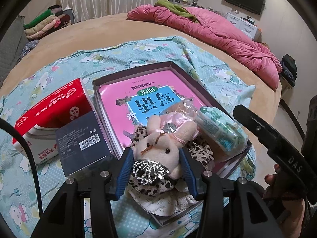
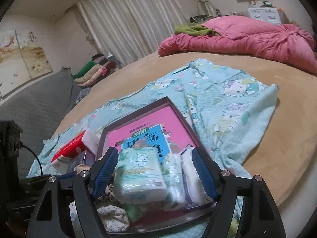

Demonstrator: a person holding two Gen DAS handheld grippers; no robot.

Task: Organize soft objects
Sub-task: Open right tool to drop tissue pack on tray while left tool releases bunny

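Left: red tissue box (image 1: 49, 107), dark carton (image 1: 83, 142) on Hello Kitty sheet (image 1: 138, 53) | centre: left gripper (image 1: 156, 158) grasping plush rabbit (image 1: 160, 144) over tray (image 1: 182, 69) | right: right gripper (image 2: 154, 168) spread around tissue packs (image 2: 138, 174); bare tan bed (image 2: 277, 158), pink quilt (image 1: 227, 37) upper right.

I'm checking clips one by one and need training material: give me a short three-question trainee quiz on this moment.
1. True or false: the left gripper has its fingers around the plush bunny.
2. What lies flat in the tray: A) pink book B) towel C) plate?
3. Fill in: the right gripper has its fingers either side of ____ packs.

Key: 1 true; 2 A; 3 tissue.
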